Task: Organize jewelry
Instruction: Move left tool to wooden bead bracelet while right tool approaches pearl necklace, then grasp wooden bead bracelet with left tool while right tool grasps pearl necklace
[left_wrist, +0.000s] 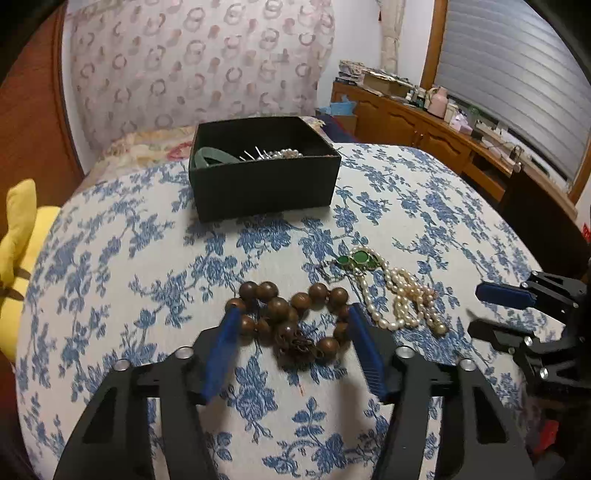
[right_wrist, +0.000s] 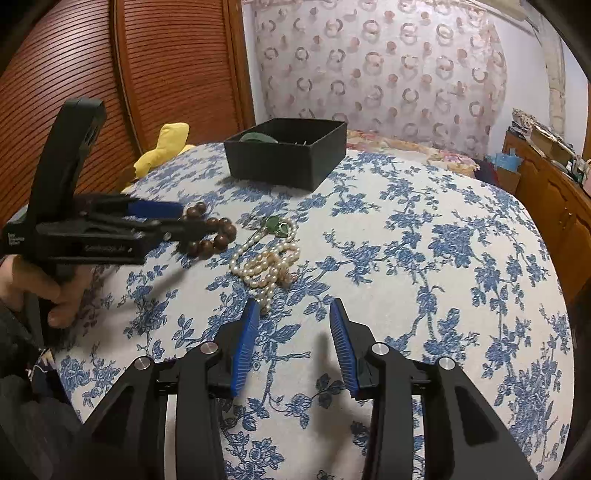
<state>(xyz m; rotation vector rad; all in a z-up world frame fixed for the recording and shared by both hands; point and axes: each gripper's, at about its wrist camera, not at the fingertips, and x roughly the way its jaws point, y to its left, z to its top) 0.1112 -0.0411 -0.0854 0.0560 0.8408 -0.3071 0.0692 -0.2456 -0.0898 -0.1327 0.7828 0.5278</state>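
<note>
On a blue-flowered cloth, a heap of brown wooden beads lies between the spread blue fingers of the left claw, whose tips sit just outside the heap on either side, wide and gripping nothing. Just right of the beads lies a pearl string with a green pendant at its far end. Beyond them stands a black box holding a green bangle, pins and pearls. Right claw hangs wide over bare cloth, its left fingertip just beside the near end of the pearls, holding nothing. Yellow fabric lies at the cloth's left edge.
</note>
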